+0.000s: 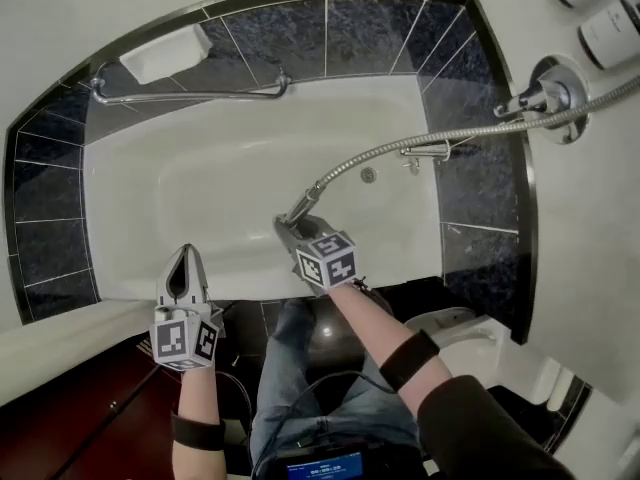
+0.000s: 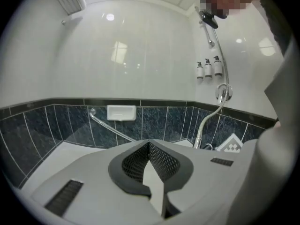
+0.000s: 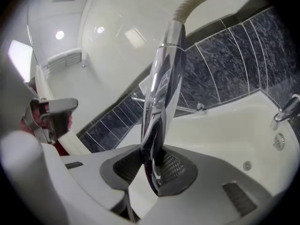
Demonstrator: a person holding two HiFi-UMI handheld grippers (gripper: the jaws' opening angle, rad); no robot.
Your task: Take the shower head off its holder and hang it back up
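My right gripper (image 1: 291, 231) is shut on the chrome shower head handle (image 3: 160, 95), which stands up between its pads over the white bathtub (image 1: 160, 188). The spray end is hidden under the gripper. The ribbed metal hose (image 1: 420, 140) runs from the handle to a round wall fitting (image 1: 552, 96). The shower holder (image 2: 209, 19) is high on the white wall, on a chrome rail, with nothing in it. My left gripper (image 1: 186, 266) hangs shut and empty at the tub's near rim, its jaws (image 2: 149, 146) pointing at the far wall.
A chrome grab bar (image 1: 190, 94) and a white soap dish (image 1: 165, 53) line the dark tiled far side. The tub tap (image 1: 425, 151) is at the right end. Three white bottles (image 2: 208, 69) hang beside the rail. A toilet (image 1: 470, 333) stands at the lower right.
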